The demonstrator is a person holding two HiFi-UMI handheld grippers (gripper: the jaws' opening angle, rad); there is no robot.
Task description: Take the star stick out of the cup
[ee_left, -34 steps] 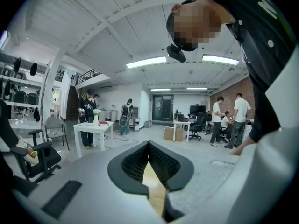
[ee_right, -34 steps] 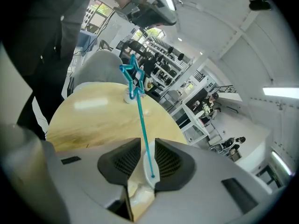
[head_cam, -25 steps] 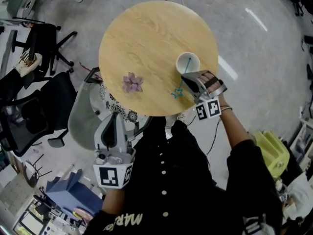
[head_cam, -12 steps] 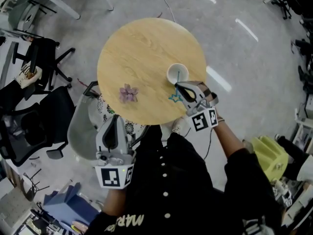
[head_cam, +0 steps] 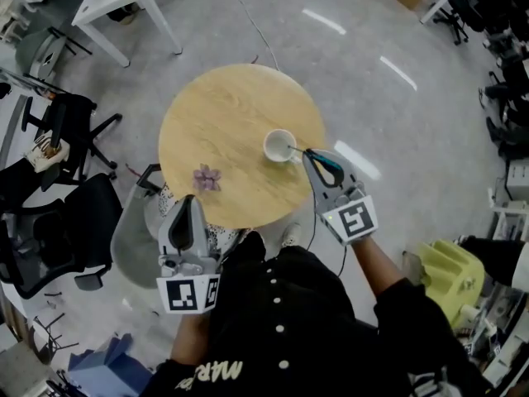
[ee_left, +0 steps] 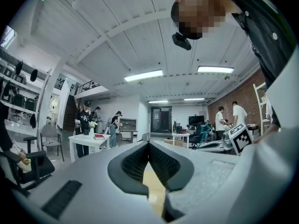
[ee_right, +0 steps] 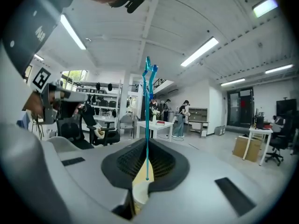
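The star stick (ee_right: pixel 147 120) is in your right gripper (head_cam: pixel 308 152), pinched near its bottom end by jaws closed almost fully on the thin shaft. That low hold leaves the whole length and the star free ahead of the jaws, so no part of the gripper needs to go into the cup (head_cam: pixel 279 145). In the right gripper view the stick runs straight out along the jaws against the room, with its lower end showing between them, so I judge it clear of the cup. The cup stands upright on the tabletop (head_cam: pixel 223 114), just beside the jaw tips in the head view. The stick overlaps its rim there, but that looks like height, not contact. A purple flower (head_cam: pixel 207 177) lies well apart. Your left gripper (head_cam: pixel 189 202) hangs off the tabletop's near edge, jaws together on nothing, since the cup seems to need no steadying.
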